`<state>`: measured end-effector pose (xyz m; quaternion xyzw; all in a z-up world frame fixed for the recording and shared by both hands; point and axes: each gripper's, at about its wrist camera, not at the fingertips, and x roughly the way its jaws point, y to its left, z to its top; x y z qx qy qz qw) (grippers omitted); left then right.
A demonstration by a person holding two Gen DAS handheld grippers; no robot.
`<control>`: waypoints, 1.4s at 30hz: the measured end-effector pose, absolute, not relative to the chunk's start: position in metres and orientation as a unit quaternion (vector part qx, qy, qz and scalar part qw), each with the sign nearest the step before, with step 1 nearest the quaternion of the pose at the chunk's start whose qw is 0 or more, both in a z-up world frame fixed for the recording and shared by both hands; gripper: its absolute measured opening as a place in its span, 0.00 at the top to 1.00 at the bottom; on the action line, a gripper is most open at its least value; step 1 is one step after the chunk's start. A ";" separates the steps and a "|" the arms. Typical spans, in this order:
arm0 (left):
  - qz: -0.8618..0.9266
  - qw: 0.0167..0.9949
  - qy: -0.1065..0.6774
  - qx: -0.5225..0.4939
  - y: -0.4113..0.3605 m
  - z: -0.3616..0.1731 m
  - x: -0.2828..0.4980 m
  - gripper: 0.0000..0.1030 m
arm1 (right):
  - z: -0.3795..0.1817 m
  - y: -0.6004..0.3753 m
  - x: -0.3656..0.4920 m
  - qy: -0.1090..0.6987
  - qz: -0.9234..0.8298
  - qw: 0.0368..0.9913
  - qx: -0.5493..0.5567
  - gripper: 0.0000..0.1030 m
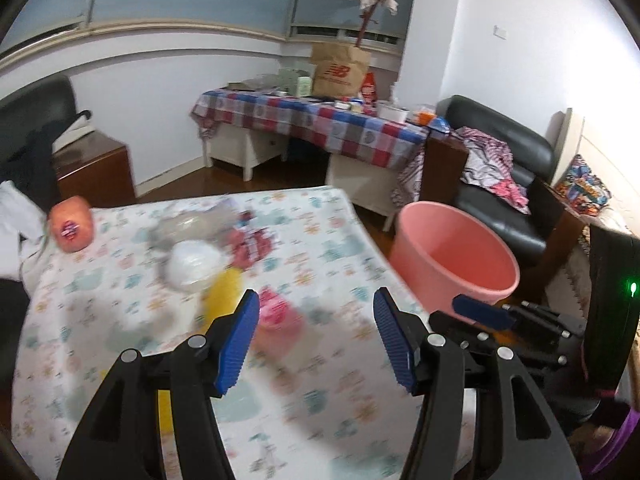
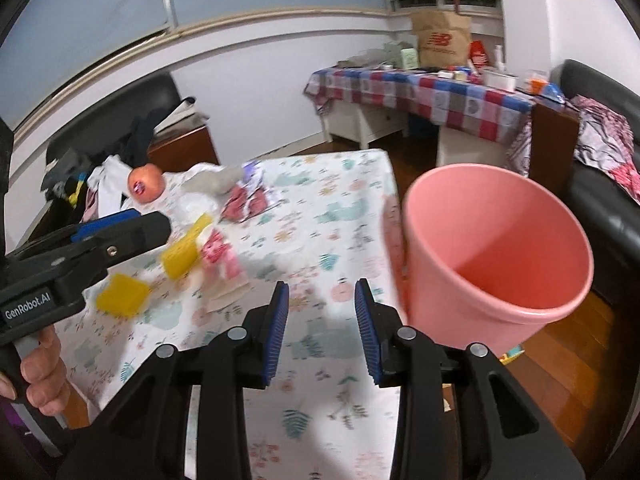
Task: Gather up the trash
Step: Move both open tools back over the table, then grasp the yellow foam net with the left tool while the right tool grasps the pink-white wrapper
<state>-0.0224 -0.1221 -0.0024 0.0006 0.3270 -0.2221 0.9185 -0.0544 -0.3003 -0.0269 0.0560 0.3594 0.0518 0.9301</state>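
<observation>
Though motion blur smears the trash (image 1: 224,256) heaped on my table (image 1: 340,216), I make out crumpled white paper (image 1: 194,266), yellow pieces (image 2: 120,294) and pink wrappers (image 2: 220,258). The pink bin (image 2: 496,256) stands just beside the table's right edge, its base hidden. My left gripper (image 1: 316,336) is spread wide and empty; my right gripper (image 2: 322,330) stands partly parted, gripping nothing.

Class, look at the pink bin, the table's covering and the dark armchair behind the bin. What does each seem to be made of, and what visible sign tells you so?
Pink bin: probably moulded plastic, smooth, slightly glossy, with a thin rolled rim.
Table covering: seemingly printed cloth or vinyl; its edge drapes over the table; blur leaves it open.
Dark armchair: leather or imitation leather, with shiny highlights on padded black curves.
</observation>
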 end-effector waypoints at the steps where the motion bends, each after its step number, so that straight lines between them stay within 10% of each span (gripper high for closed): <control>1: -0.216 0.919 0.329 0.000 -0.113 -0.005 -0.022 0.43 | -0.028 -0.300 -0.052 0.362 0.056 0.929 0.055 0.66; 17: -0.171 0.907 0.384 -0.018 -0.077 -0.053 0.023 0.46 | -0.047 -0.277 -0.031 0.395 0.108 0.910 0.068 0.66; 27: -0.169 0.898 0.407 0.005 -0.089 -0.070 0.039 0.89 | -0.045 -0.262 -0.016 0.400 0.141 0.903 0.076 0.66; 42: -0.170 0.905 0.389 -0.041 -0.057 -0.057 0.020 0.92 | -0.057 -0.237 0.010 0.420 0.161 0.890 0.080 0.66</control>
